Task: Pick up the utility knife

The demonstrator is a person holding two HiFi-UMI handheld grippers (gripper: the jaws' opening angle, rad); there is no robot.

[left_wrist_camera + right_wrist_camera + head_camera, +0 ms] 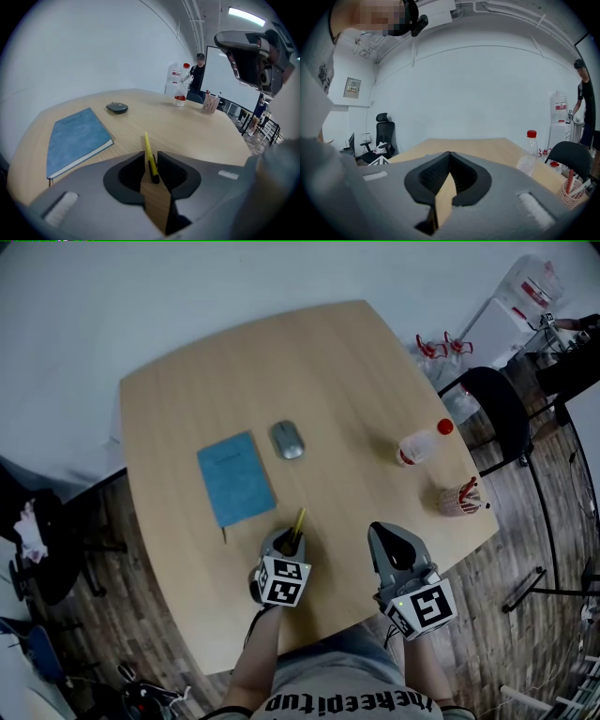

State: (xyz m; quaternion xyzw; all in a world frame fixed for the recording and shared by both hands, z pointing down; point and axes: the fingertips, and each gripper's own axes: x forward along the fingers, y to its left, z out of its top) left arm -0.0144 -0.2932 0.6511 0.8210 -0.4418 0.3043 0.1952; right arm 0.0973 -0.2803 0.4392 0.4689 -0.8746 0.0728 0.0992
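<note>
Lying flat on the wooden desk (pixel 347 371), nr its near edge, was the utility knife (pixel 298 524): slim, yellow w/ a black rear end, long axis running near-to-far. Left tongs (pixel 292 539) were down over it, tilted toward the desktop, one jaw on either side of the knife's black end. In the left gripper view the knife (pixel 149 154) sat in the gap betw. the jaws, closer to the right one, w/ bare desk showing on its left side. So the left tongs (pixel 150 157) were parted and straddling the knife, not clamped on it, and the knife had not been lifted.

Right tongs (pixel 379 529) were held to the right of the left pair, also nr the near edge, pointing toward the far side. In the right gripper view their tips (pixel 449 153) met w/ nothing betw. them: clenched and empty.

Other items on the desk:
- blue notebook (pixel 236 478), just left of and beyond the knife
- grey mouse (pixel 287 440), farther out, beside the notebook's far right corner
- clear bottle w/ red cap (pixel 424 443), on its side toward the right edge
- pink mesh pen cup (pixel 459 497), nearer than the bottle, at the right edge

Black chair (pixel 497 404) stood off the desk's right side.
</note>
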